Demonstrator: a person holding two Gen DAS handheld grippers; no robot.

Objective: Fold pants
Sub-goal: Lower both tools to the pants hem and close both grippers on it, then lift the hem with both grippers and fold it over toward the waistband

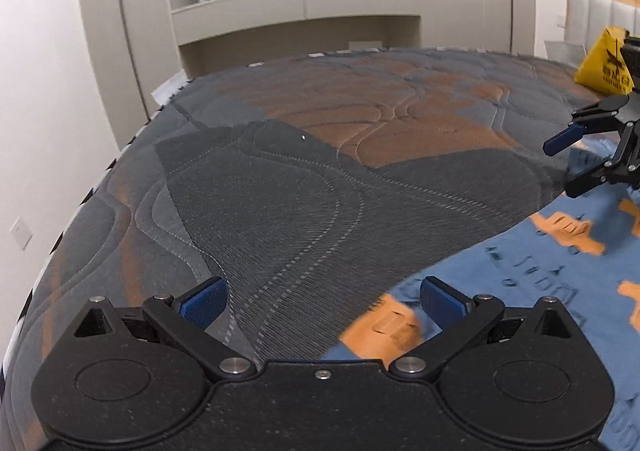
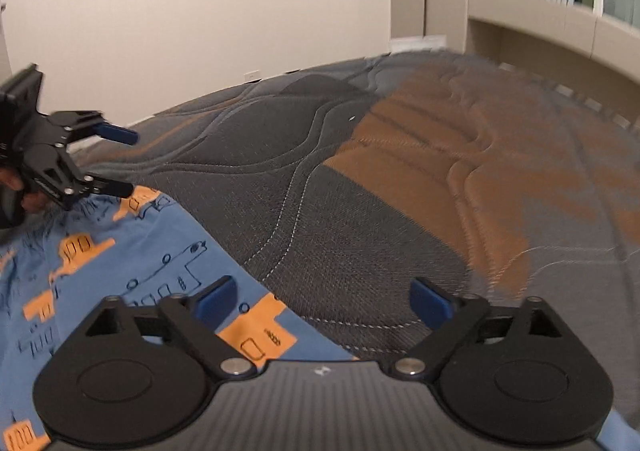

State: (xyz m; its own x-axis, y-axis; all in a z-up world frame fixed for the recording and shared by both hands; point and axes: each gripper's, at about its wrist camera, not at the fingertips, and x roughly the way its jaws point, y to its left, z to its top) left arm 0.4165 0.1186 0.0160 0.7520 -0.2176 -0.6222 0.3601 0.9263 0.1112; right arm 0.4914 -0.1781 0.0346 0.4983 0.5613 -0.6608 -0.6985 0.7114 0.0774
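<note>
Blue pants (image 1: 520, 271) printed with orange vehicles lie flat on a quilted grey and orange mattress (image 1: 280, 191). In the left wrist view they fill the lower right. In the right wrist view the pants (image 2: 120, 251) fill the lower left. My left gripper (image 1: 324, 299) hangs open over the pants' edge, its right pad above the cloth and nothing between the fingers. It also shows in the right wrist view as the left gripper (image 2: 124, 161), open above the far edge of the pants. My right gripper (image 2: 324, 301) is open too, straddling the pants' border; from the left wrist view the right gripper (image 1: 564, 163) is at the right edge.
A yellow bag (image 1: 600, 67) sits at the mattress's far right, before a padded headboard (image 1: 600, 7). A beige built-in shelf unit (image 1: 300, 11) with a curtained window stands past the far edge. Mattress (image 2: 400, 191) stretches ahead. A hand (image 2: 24, 191) holds the left gripper.
</note>
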